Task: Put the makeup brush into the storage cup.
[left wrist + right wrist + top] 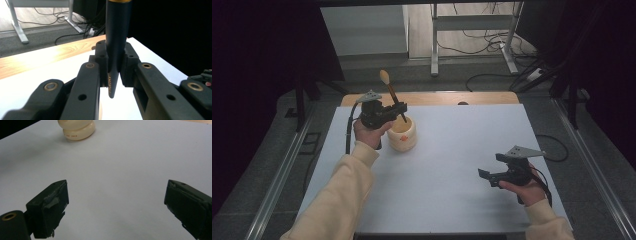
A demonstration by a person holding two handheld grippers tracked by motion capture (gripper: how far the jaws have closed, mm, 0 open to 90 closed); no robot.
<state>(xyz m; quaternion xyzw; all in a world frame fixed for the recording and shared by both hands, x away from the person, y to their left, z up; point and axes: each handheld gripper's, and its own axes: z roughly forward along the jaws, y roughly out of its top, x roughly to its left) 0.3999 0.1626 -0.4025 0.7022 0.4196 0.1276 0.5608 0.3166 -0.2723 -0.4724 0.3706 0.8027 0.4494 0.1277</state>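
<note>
Left claw (398, 111) pinches a dark-handled brush with a tan tip (391, 92) above the cream ceramic pot (402, 134); right claw (491, 168) hovers wide open, holding nothing.

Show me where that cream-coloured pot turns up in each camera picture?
High view: the cream pot stands left of centre on the white table, under the left gripper.
Right gripper view: top edge, left of centre.
Left gripper view: I cannot make it out there.
Shared landmark: the white table.
</note>
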